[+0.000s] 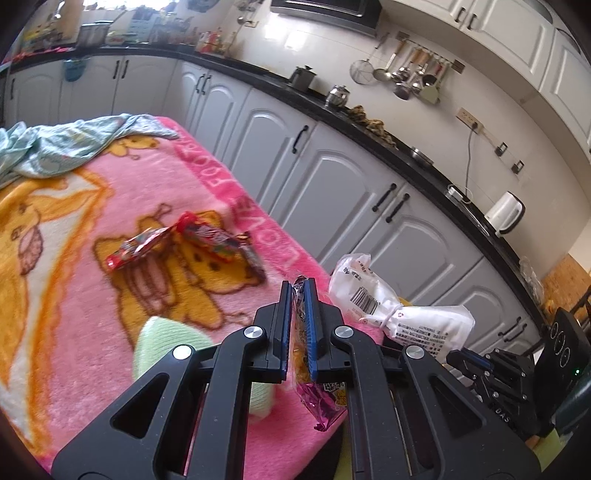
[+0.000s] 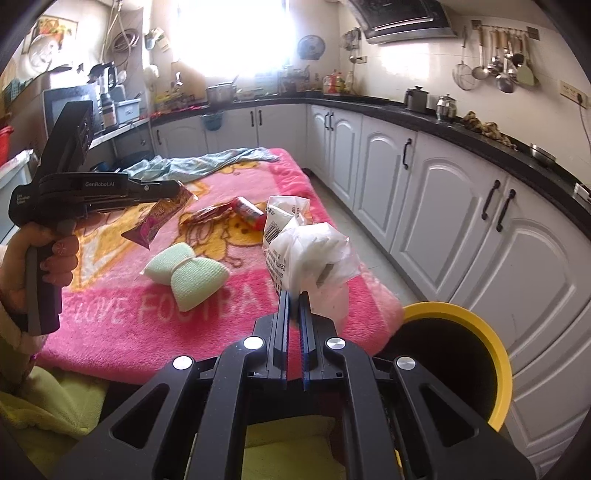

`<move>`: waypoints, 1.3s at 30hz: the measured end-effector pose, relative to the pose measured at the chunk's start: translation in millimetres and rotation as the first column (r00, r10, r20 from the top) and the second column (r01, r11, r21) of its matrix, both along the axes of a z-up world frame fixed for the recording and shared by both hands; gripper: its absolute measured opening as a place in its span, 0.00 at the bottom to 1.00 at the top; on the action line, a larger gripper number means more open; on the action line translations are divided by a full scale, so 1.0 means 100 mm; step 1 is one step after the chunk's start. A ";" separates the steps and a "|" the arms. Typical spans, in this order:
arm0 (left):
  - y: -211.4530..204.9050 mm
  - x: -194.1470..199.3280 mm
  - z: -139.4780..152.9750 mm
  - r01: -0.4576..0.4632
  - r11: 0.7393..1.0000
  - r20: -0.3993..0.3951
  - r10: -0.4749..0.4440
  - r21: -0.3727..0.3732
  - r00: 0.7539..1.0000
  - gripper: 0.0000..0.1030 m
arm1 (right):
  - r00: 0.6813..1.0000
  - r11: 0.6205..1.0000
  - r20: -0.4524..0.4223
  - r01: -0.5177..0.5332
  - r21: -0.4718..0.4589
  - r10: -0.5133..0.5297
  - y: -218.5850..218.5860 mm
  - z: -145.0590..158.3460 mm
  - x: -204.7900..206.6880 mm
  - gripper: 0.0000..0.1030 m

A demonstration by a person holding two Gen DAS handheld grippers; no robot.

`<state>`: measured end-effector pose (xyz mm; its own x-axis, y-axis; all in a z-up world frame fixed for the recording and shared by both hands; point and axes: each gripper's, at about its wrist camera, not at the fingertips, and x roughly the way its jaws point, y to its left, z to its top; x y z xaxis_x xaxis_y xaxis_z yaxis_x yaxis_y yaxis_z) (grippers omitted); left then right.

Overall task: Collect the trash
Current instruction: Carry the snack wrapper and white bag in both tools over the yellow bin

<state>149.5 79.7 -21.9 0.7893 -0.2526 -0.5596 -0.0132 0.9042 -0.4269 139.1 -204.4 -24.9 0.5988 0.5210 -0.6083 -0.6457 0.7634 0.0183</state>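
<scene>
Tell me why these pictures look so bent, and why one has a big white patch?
Both views are fisheye, so the counter and cabinets curve. Right wrist view: the window is blown out to white glare. Left wrist view: the wrappers on the blanket look smeared, while the left gripper is sharp.

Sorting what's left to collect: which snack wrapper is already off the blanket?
The purple-and-gold wrapper, clamped in the left gripper and hanging in the air. The red wrappers lie flat on the pink blanket.
</scene>
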 end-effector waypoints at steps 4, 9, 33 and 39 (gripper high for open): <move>-0.19 0.08 0.06 0.040 0.999 0.009 -0.040 0.013 0.999 0.04 | 0.999 0.999 0.008 0.037 0.017 -0.037 -0.15 0.05 0.02 0.05; -0.50 0.23 0.11 0.097 0.995 0.022 -0.097 0.028 0.995 0.04 | 0.996 0.995 0.014 0.091 0.041 -0.092 -0.38 0.10 0.05 0.05; -2.20 0.97 0.02 0.363 0.927 0.029 -0.367 0.092 0.930 0.04 | 0.918 0.908 -0.030 0.395 0.137 -0.395 -1.59 0.05 0.15 0.05; -2.42 1.10 -0.07 0.389 0.916 0.019 -0.393 0.102 0.920 0.04 | 0.904 0.891 -0.062 0.428 0.153 -0.423 -1.72 -0.05 0.21 0.05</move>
